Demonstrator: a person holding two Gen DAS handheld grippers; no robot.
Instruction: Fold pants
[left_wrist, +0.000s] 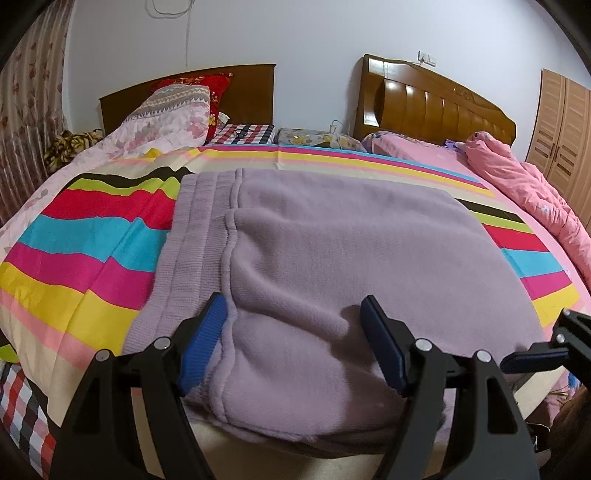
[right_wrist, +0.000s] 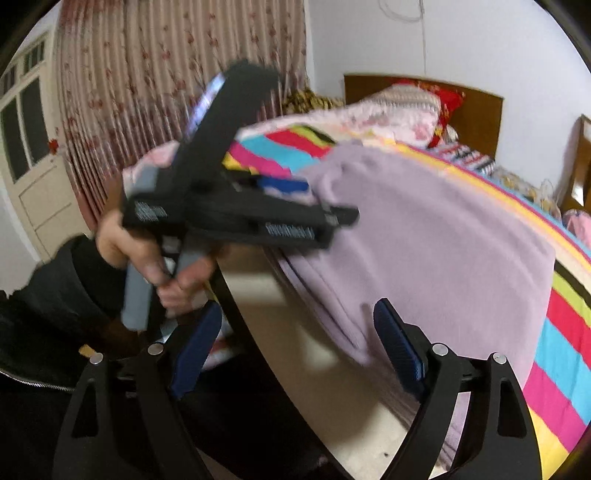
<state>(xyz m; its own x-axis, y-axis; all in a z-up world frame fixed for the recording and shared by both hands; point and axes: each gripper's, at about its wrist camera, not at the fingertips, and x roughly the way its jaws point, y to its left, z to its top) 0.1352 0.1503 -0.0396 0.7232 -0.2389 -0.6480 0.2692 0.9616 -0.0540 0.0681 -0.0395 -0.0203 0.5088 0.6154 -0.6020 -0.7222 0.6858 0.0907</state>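
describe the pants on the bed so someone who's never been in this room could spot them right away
Find the bed with the striped quilt. At its near edge lies a folded stack of plain lilac fleece, the pants, ribbed waistband on the left. They are the only plain, unpatterned fabric on those bright stripes.

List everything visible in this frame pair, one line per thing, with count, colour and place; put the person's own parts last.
pants: one, lilac fleece, folded, at the bed's near edge
striped cover: one, multicoloured, spread under the pants
pink quilt: one, bunched at the right of the bed
floral quilt: one, pale pink, heaped at the far left
red pillow: one, against the dark headboard
headboards: two, one dark brown, one lighter brown, by the white wall
curtain: one, pinkish floral, left of the bed
wardrobe: one, light wood, far right
left tongs: open, over the pants' near edge
right tongs: open, nothing between the pads
hand: one, holding the left tongs' handle
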